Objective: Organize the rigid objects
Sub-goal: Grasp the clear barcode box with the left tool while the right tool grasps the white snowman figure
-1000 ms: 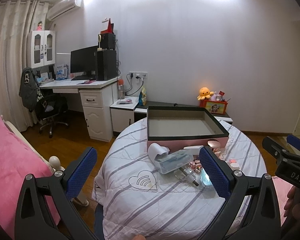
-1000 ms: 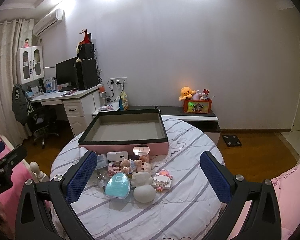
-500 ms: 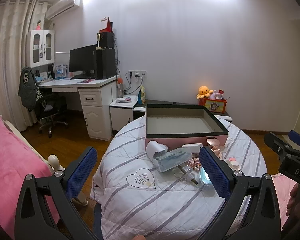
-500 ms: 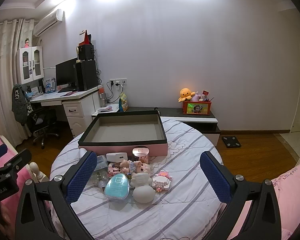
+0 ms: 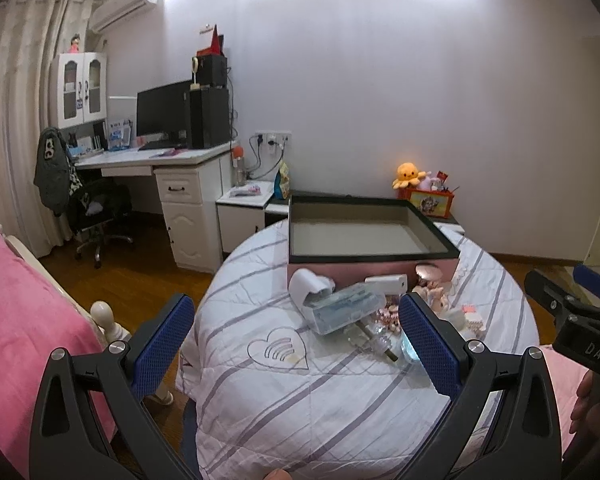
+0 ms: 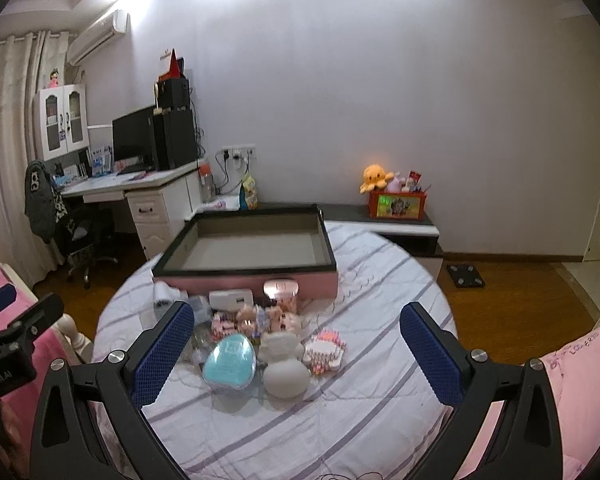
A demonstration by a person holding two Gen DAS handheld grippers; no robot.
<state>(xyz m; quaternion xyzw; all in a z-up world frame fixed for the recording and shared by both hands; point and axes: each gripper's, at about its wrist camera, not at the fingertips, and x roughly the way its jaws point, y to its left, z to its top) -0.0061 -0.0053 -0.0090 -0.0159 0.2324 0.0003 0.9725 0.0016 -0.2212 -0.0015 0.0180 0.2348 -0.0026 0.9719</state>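
An open pink box with a black rim (image 5: 372,256) (image 6: 256,278) stands at the far side of a round table with a striped cloth (image 5: 292,392) (image 6: 380,420). In front of it lies a pile of small things: a clear plastic case (image 5: 344,307), a white heart-shaped holder (image 5: 306,286), a teal egg-shaped case (image 6: 230,362), a white figurine (image 6: 282,362), a pink brick toy (image 6: 325,350), small dolls (image 6: 260,318). My left gripper (image 5: 296,344) is open and empty, short of the pile. My right gripper (image 6: 296,350) is open and empty, its fingers either side of the pile but nearer me.
A pink bed (image 5: 16,320) lies at the left, pink bedding (image 6: 580,380) at the right. A white desk with monitor (image 5: 168,152) and office chair (image 5: 96,212) stand behind on the left. A low cabinet with an orange plush (image 6: 374,176) is behind the table.
Both grippers have moved slightly forward and tilted down toward the table; the pile sits a little lower and larger in both views. Nothing was grasped.
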